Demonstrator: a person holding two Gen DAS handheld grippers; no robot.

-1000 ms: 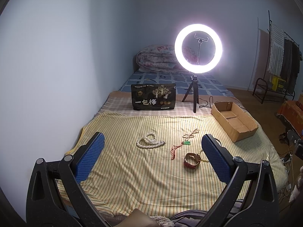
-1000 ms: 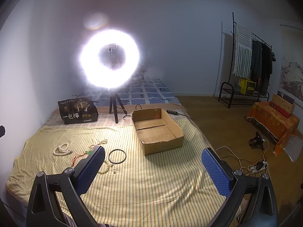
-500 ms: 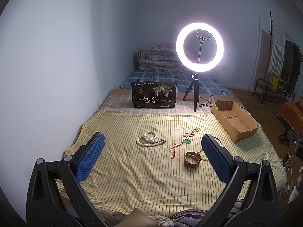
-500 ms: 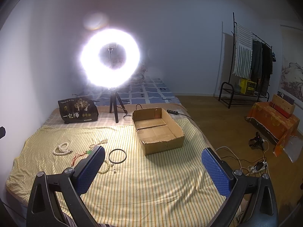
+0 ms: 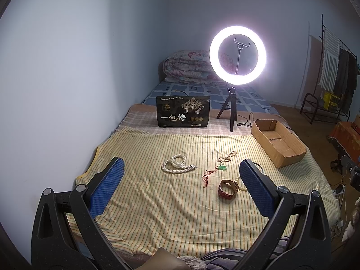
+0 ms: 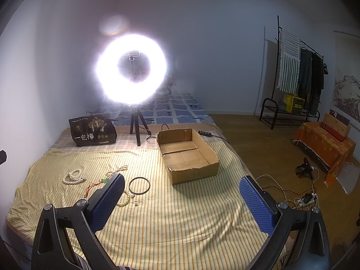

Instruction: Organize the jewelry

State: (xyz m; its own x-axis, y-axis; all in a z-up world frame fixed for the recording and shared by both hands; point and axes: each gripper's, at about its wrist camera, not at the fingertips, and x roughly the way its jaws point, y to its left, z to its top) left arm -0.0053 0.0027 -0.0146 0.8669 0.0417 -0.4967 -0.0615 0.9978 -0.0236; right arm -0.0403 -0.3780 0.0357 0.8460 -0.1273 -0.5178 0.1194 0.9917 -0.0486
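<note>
Lit ring light [image 5: 237, 52] on tripod beside black snack bag [image 5: 183, 111]

Striped bed [image 5: 157, 202] with necklaces [image 5: 176, 167], watch [image 5: 228, 187], bangle [image 6: 139, 185], cardboard box [image 6: 187, 155].

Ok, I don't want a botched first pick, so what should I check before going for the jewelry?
1. Left hand-held gripper open, holding nothing: ok.
2. Right hand-held gripper open, holding nothing: ok.
3. Cardboard box open-topped, nothing inside: ok.
4. White bead necklace lies apart from the other pieces: ok.
5. Brown watch separate from the bead bracelet beside it: cannot tell.
6. Black ring lies flat on the striped sheet: ok.
</note>
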